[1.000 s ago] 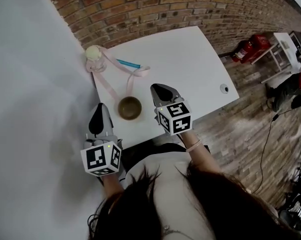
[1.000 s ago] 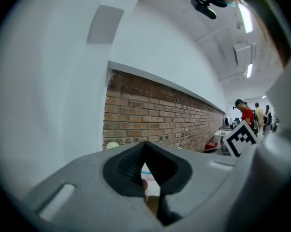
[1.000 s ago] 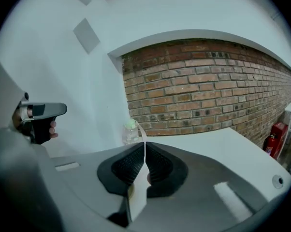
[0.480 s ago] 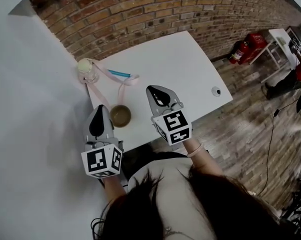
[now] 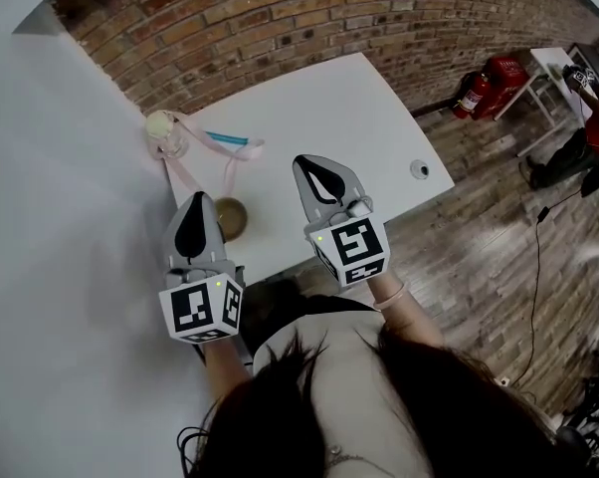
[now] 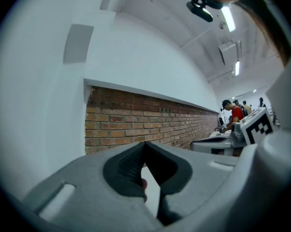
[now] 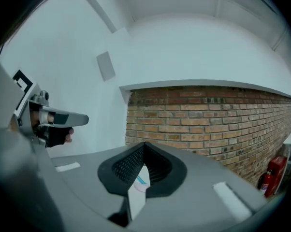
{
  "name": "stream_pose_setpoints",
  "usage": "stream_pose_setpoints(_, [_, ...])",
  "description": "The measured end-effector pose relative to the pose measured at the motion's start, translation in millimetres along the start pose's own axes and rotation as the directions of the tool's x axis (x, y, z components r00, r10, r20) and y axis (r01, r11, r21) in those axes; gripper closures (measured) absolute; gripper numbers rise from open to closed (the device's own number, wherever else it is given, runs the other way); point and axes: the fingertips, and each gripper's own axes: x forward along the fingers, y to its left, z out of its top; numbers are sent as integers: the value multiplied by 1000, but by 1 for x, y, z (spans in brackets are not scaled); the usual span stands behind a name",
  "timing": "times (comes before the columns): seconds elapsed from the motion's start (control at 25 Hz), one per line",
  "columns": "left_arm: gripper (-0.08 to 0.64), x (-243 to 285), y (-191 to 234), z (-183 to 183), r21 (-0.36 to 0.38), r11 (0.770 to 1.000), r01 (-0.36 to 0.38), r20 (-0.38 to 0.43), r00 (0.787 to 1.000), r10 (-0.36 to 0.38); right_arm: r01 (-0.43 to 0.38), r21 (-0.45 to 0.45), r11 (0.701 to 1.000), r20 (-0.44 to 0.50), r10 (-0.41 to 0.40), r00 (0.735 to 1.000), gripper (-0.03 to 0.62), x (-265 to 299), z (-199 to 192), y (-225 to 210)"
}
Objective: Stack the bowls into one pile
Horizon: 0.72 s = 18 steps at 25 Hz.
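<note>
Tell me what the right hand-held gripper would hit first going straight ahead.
Probably the brick wall: the right hand-held gripper aims at its lower rows, passing over the table. The pink ribbon and blue stick lie below that line, so a slight dip could meet them first.

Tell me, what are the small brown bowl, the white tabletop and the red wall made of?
Small brown bowl: smooth with a dull sheen, perhaps glazed ceramic or plastic; too small to tell. White tabletop: flat, matte and even, likely laminate. Red wall: bare brick, with visible mortar lines.
</note>
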Motion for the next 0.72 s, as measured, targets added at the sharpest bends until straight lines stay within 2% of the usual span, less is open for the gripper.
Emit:
stream_pose_setpoints(0.4, [560, -16, -27, 12, 10, 1000, -10, 23, 1000, 10, 7, -30, 1000, 90, -4, 996, 600, -39, 27, -7])
stream_pose_setpoints(0.72, [560, -23, -37, 13, 18, 1000, -24, 18, 1000, 23, 2, -36, 999, 102, 2, 995, 600, -56, 30, -8])
